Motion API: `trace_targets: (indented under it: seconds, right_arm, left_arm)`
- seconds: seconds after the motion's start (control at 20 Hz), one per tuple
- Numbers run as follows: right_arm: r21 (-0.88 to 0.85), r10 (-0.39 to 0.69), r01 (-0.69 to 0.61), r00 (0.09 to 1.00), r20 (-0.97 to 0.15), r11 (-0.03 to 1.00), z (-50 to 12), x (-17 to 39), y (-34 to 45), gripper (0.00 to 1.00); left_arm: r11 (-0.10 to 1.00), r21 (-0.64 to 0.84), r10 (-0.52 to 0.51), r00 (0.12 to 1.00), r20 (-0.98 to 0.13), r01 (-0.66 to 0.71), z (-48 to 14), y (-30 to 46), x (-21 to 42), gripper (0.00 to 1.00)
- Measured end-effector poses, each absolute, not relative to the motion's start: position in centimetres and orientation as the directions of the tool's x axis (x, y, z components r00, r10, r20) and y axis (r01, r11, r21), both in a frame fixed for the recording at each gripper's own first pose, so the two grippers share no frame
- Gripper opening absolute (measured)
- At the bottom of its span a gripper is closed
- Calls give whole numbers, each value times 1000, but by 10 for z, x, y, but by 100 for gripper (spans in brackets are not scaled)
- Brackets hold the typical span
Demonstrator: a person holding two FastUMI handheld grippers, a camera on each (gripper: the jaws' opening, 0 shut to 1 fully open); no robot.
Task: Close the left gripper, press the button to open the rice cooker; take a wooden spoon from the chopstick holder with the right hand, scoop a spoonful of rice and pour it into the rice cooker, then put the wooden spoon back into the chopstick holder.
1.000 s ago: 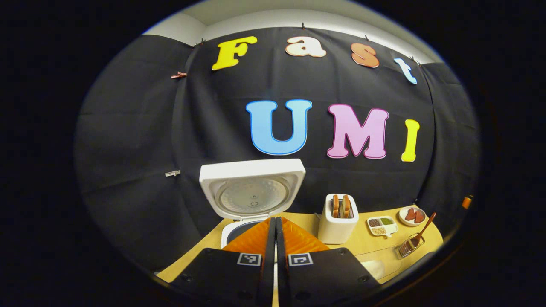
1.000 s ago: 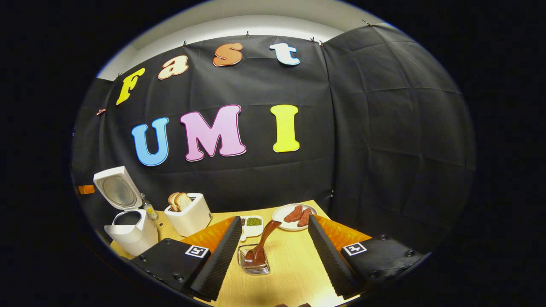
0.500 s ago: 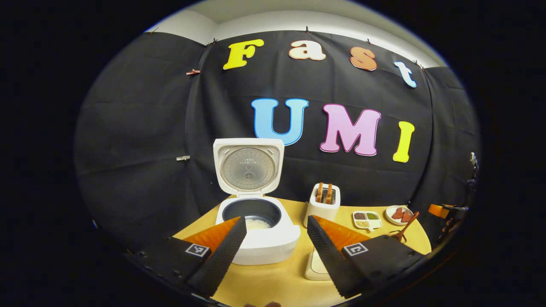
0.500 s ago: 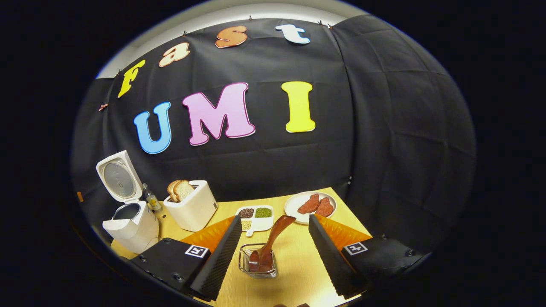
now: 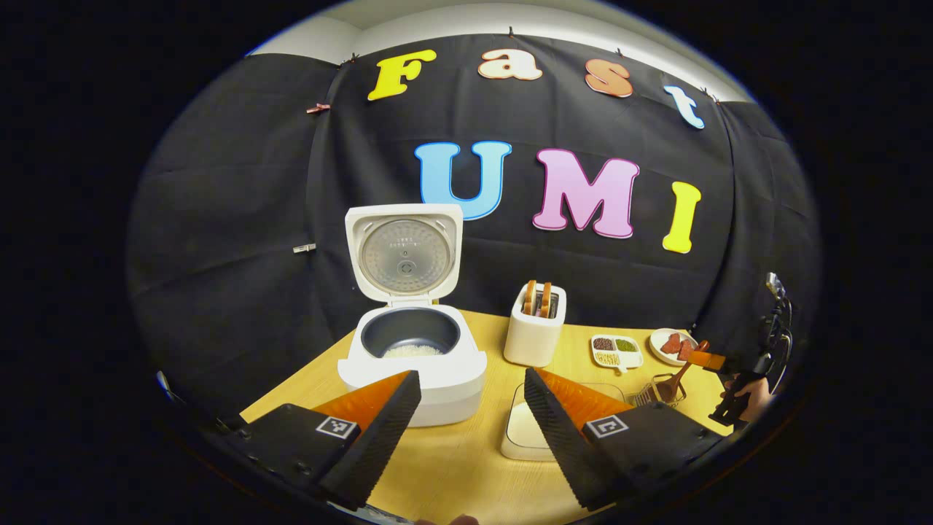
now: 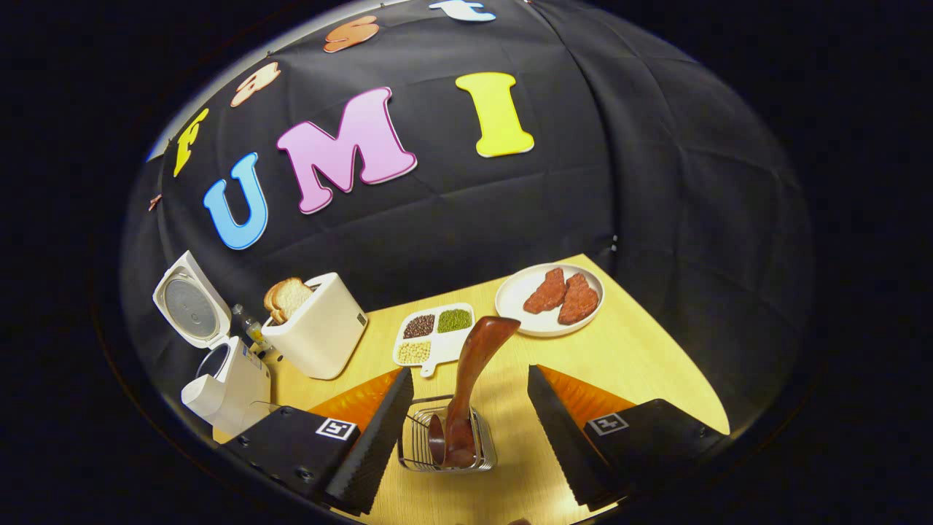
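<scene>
Just ahead of the right hand-held gripper [image 6: 470,426], between its parted fingers, the dark wooden spoon [image 6: 470,379] now stands much closer, upright in the wire chopstick holder [image 6: 448,445]; a second ago both sat farther off. The left hand-held gripper [image 5: 472,426], pressed together a second ago, now has its fingers apart and has backed away from the white rice cooker [image 5: 412,357], whose lid stands raised beyond it. Opening looks done; grasping the spoon comes next.

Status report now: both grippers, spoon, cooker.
Left gripper open, off the rice cooker, lid up. Right gripper open, straddling wooden spoon in chopstick holder, no grip. Nothing blocking.
</scene>
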State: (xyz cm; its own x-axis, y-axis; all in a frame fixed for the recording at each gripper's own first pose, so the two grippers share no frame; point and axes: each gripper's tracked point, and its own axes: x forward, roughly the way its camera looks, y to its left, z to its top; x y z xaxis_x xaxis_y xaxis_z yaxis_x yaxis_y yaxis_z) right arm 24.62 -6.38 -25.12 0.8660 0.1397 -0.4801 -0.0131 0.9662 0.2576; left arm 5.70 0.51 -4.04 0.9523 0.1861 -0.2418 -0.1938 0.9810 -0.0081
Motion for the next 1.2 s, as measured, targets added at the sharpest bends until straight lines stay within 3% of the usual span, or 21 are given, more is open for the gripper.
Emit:
trace_targets:
  seconds: [0.15, 0.3, 0.35, 0.4, 0.45, 0.5, 0.55, 0.75, 1.05, 1.2]
  right_arm:
    - [315, 164, -1, 855, -492, 949, -273, 273, -52, 98]
    - [351, 162, 40, 835, -526, 936, -297, 287, -46, 92]
    - [368, 158, 63, 828, -539, 928, -301, 290, -44, 72]
    - [378, 146, 86, 826, -544, 922, -304, 293, -45, 74]
    - [382, 133, 103, 830, -542, 918, -304, 296, -47, 39]
    - [379, 121, 112, 833, -539, 919, -302, 297, -47, 27]
    - [379, 126, 106, 833, -538, 919, -300, 296, -45, 24]
    - [358, 141, 73, 831, -537, 931, -283, 279, -39, 18]
    - [349, 112, 44, 903, -415, 936, -189, 272, -34, 18]
    - [342, 147, -10, 915, -377, 940, -149, 256, -11, 18]
  left_arm:
    - [983, 6, 177, 938, -297, -183, -60, -4, 50, 98]
    - [983, 4, 173, 923, -343, -183, -80, -12, 42, 98]
    - [983, -9, 166, 918, -360, -181, -87, -16, 39, 98]
    - [983, -27, 158, 913, -375, -181, -93, -19, 37, 98]
    - [982, -47, 151, 910, -386, -182, -97, -23, 34, 98]
    - [981, -63, 144, 909, -392, -182, -100, -25, 33, 99]
    - [981, -72, 139, 908, -394, -182, -101, -26, 30, 98]
    - [977, -123, 111, 909, -401, -173, -109, -26, 23, 98]
    - [956, -222, 105, 927, -361, -194, -105, 1, 13, 96]
    - [959, -228, 85, 941, -329, -166, -99, 14, 9, 96]
